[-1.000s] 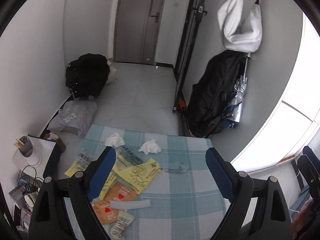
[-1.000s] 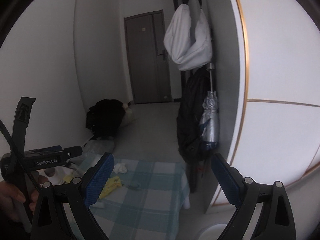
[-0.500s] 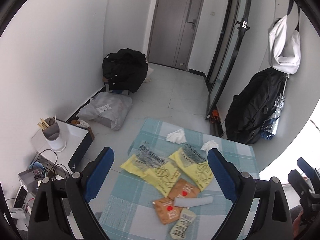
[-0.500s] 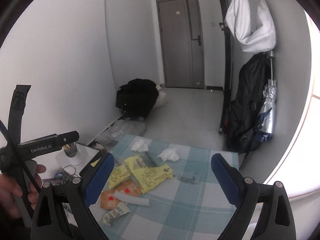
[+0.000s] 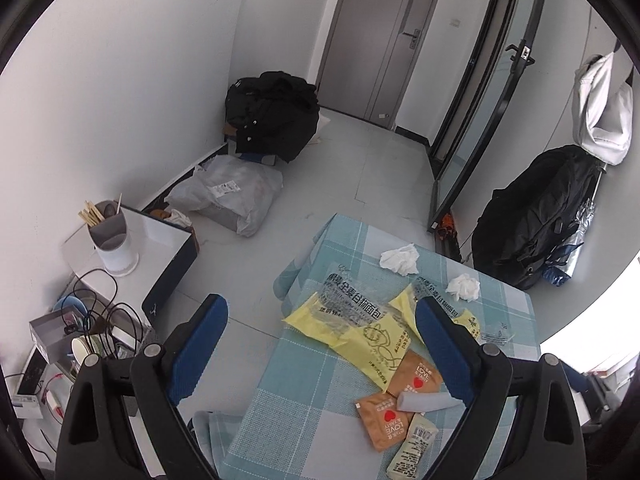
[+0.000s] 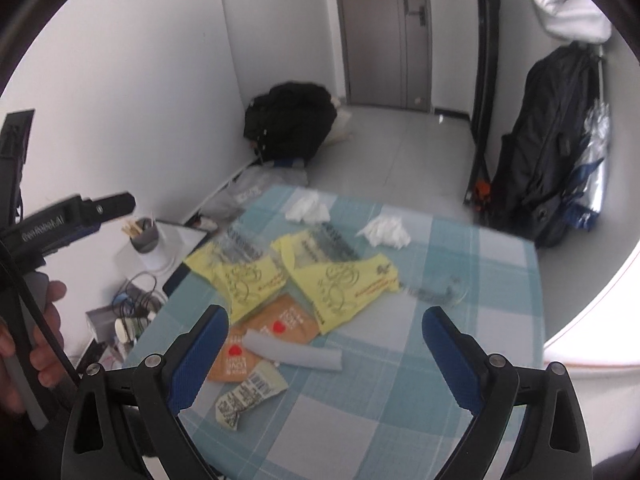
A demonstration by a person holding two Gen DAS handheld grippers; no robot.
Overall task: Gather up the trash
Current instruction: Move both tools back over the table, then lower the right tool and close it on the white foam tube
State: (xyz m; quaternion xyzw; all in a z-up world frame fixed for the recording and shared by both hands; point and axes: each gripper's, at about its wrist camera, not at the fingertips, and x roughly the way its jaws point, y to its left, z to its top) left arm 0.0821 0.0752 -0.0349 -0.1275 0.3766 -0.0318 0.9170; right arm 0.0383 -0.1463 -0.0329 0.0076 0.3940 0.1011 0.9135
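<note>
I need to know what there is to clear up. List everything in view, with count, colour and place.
yellow wrappers: two, yellow and clear, mid table, overlapping
orange sachets: two, orange with red hearts, near the table's left edge
grey tube: one, grey, lying across the sachets
barcode packet: one, cream, crumpled, nearest
tissues: two, white, far side of the table
clear wrapper: one, transparent, right of the yellow ones
table: one, teal check cloth
black bags: two, one on the floor, one by the right wall
chopstick holder: one, grey and white, side stand
left hand-held gripper: open, empty
right hand-held gripper: open, empty
</note>
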